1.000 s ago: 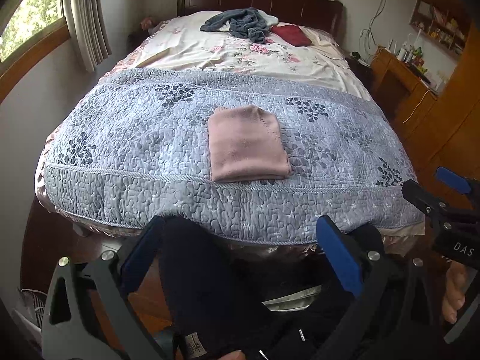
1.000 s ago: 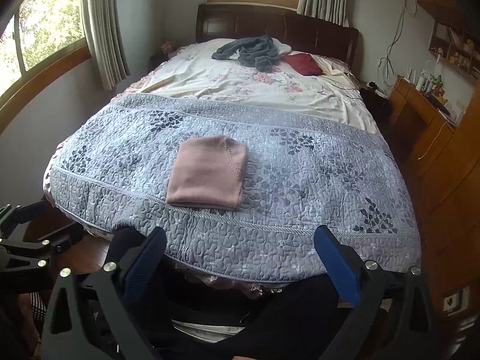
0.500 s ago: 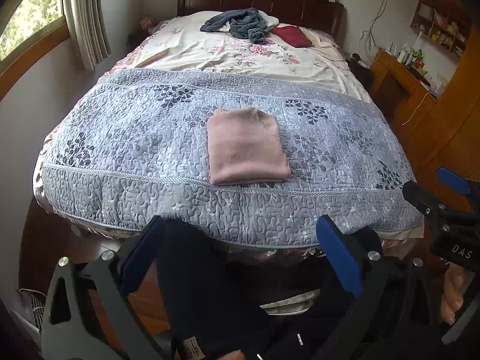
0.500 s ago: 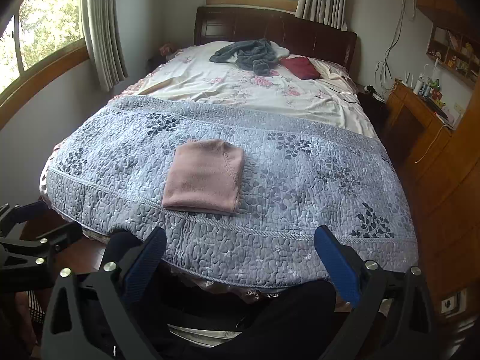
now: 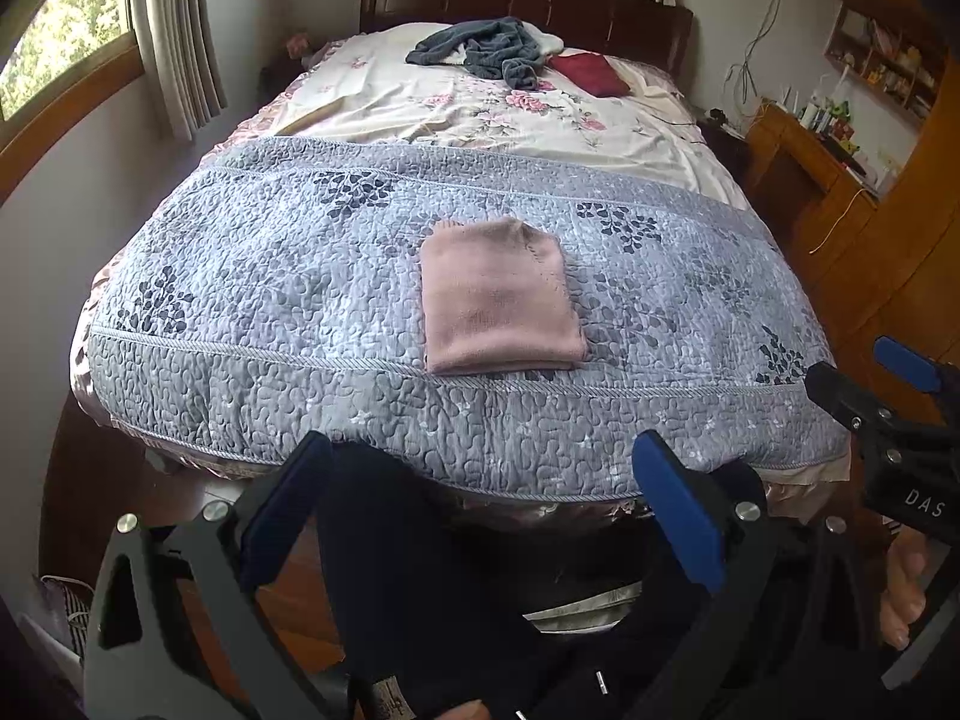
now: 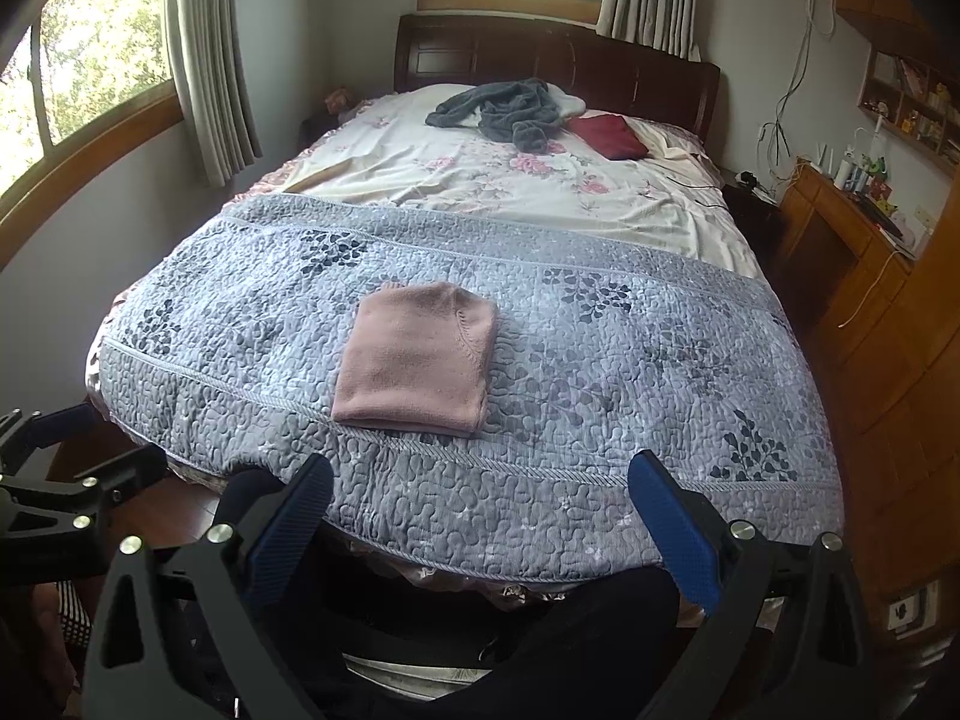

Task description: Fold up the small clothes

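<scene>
A: What's nearest?

B: Both claws, held back from the foot of the bed. The left claw (image 5: 480, 510) is spread wide with nothing between its blue pads; the right claw (image 6: 480, 516) is just as wide and holds nothing. Dark cloth hangs below each.

A: And the garment?

B: The pink garment (image 5: 498, 300) lies folded into a neat rectangle on the quilt (image 5: 270, 300), near the foot edge and about midway across, apart from both claws.

A: Describe the surface.

B: The quilt is grey-blue, stitched in a pebbled pattern with dark leaf sprigs and a corded border. It covers the near half of the bed and drapes over its end. Beyond it is a cream floral sheet (image 5: 480, 114).

A: Farther up?

B: A crumpled grey garment (image 5: 486, 51) and a dark red cushion (image 5: 588, 73) near the dark wooden headboard (image 5: 540, 0).

A: The room?

B: Curtained windows at left and behind the headboard, a wooden desk (image 6: 840, 222) with small clutter at right, wall shelves above it, wooden floor.
</scene>
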### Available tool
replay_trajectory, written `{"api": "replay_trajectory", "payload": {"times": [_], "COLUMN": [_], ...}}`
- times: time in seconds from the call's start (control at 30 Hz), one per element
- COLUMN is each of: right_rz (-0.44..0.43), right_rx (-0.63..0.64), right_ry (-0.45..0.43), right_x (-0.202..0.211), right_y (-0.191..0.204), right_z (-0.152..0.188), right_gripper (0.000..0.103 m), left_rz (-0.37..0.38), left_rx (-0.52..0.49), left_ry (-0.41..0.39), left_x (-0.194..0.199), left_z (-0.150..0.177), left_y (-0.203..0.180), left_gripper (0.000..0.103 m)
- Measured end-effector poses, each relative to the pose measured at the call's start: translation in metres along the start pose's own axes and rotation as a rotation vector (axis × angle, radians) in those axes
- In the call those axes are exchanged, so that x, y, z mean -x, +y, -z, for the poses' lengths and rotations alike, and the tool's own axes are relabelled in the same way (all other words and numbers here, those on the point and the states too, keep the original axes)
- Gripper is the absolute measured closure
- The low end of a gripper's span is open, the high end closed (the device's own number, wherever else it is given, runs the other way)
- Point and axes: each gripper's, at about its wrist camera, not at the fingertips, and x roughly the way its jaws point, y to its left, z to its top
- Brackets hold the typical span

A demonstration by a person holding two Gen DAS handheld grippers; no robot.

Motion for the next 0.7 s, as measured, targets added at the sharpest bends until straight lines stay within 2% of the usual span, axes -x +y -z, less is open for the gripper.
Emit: {"api": "replay_trajectory", "payload": {"times": [0.7], "right_rz": [-0.004], "right_rx": [0.001], "right_ry": [0.004], "right_x": [-0.0039], "right_y": [-0.0001], "right_z": [-0.0024], "right_gripper": [0.004], "left_rz": [-0.001], "left_rx": [0.000], "left_ry": [0.013], "left_x": [-0.0071], "left_z": [-0.0016], "left_y": [0.0014], "left_gripper": [0.004]}}
